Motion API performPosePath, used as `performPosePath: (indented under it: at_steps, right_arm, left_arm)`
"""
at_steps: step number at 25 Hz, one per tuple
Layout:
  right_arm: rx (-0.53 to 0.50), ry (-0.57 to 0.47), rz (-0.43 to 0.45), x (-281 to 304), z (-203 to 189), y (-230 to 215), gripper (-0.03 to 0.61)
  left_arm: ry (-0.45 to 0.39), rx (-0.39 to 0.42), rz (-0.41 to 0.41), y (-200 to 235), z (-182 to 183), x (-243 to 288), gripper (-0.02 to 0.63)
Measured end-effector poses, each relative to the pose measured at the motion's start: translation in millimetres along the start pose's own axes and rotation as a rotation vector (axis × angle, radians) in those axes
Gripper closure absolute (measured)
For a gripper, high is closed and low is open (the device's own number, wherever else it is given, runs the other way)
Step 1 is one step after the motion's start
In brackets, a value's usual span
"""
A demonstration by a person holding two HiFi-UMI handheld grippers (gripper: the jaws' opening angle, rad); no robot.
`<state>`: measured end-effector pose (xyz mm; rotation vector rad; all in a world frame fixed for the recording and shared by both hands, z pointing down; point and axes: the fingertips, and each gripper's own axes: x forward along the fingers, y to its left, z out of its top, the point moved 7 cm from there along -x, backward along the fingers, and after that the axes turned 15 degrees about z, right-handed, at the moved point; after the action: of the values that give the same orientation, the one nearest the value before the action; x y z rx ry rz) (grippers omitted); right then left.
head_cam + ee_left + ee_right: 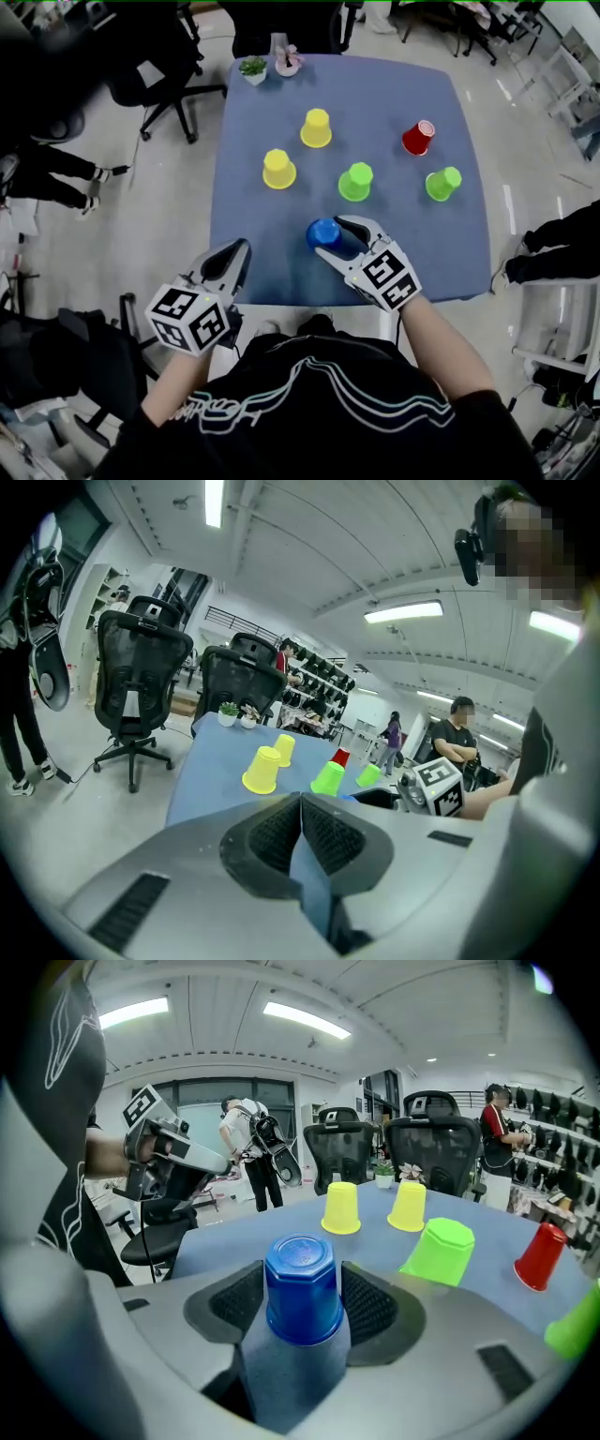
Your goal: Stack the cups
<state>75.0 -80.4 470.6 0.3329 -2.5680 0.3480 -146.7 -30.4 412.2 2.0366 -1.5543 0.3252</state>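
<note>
Nearest my head camera, the left gripper (239, 251) hangs off the near edge of the table (441, 253). Its jaws are pressed together and hold nothing, as its own view confirms.

1. Right gripper (330, 236): I read the jaws as spread wide, straddling the blue cup (323, 232).
2. Blue cup: upside down on the cloth near the front edge, between the pads (375, 1302). From this angle the pads seem to sit just beside its rim rather than squeezing it.
3. Remaining cups, all inverted and unstacked:
   - two yellow cups (278, 170) (316, 128) beyond, to the left;
   - one green cup (355, 182) just past the blue one;
   - a second green cup (442, 184) lying tilted to the right;
   - a red cup (418, 138) tipped over, farther back.
</note>
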Motion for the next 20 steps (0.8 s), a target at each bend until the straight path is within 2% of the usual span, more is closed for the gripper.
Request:
performPosePath:
  at_steps: [3,11,20]
  right_arm:
    - [-0.021,0.003,0.016,1,-1,-2,0.324]
    - [-0.086,-0.014,0.061,0,7,4,0.328]
    - [-0.098,-0.041,0.115,1,28,36,0.328]
  left_arm:
    - [-0.015,-0.020,0.021,-1,-5,0,0.589]
    - [-0.059,-0.054,0.074,-3,-16,-13,0.588]
    - [-0.037,-0.077,0.106,2,-20,-41,0.589]
